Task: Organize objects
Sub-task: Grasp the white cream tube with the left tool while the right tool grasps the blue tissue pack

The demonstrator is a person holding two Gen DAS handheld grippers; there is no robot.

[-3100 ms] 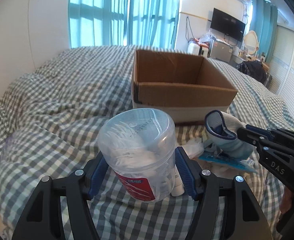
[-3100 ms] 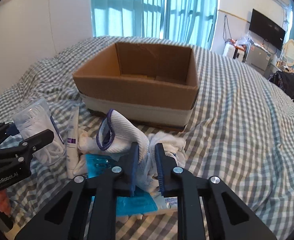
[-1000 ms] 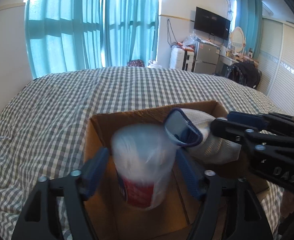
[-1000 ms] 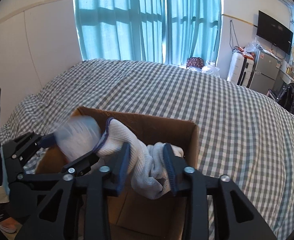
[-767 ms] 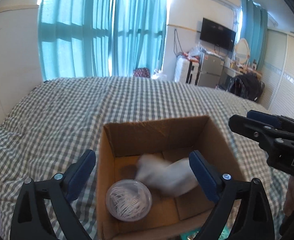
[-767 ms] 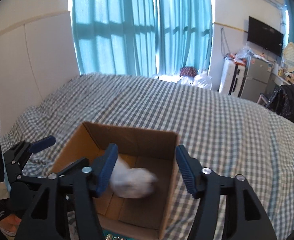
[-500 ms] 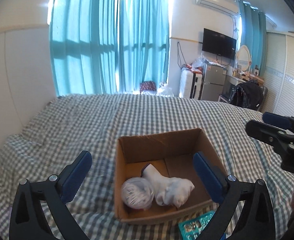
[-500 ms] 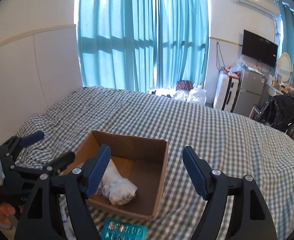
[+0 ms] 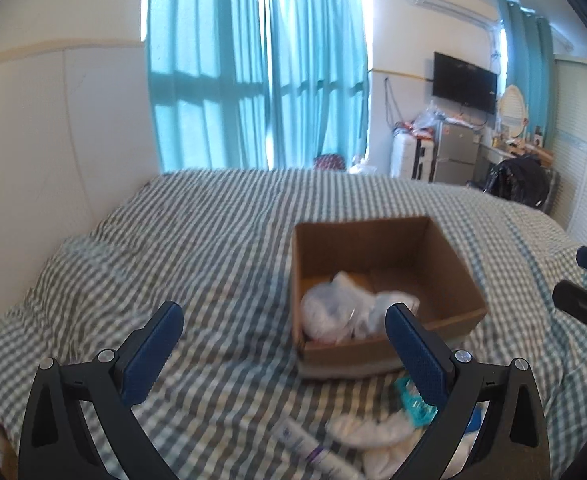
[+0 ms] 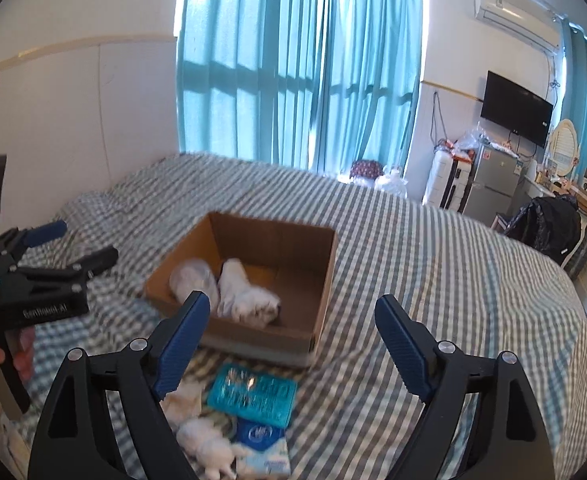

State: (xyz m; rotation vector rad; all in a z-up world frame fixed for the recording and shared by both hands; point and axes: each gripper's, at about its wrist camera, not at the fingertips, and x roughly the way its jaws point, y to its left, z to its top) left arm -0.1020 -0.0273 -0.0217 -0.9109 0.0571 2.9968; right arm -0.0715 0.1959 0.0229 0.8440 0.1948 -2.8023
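Jaws of both grippers apart, empty; cardboard box (image 10: 249, 280) holds plastic jar (image 10: 193, 280), white glove (image 10: 245, 296).

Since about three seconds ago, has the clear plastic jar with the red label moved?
Yes. The clear jar went from the checked bedspread in front of the cardboard box into the box's near left corner, beside the white glove.

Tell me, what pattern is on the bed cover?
Grey-green and white checks on the bed cover, clearest in the right wrist view.

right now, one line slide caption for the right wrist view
Open right gripper above a cardboard box holding a plastic jar and white glove.
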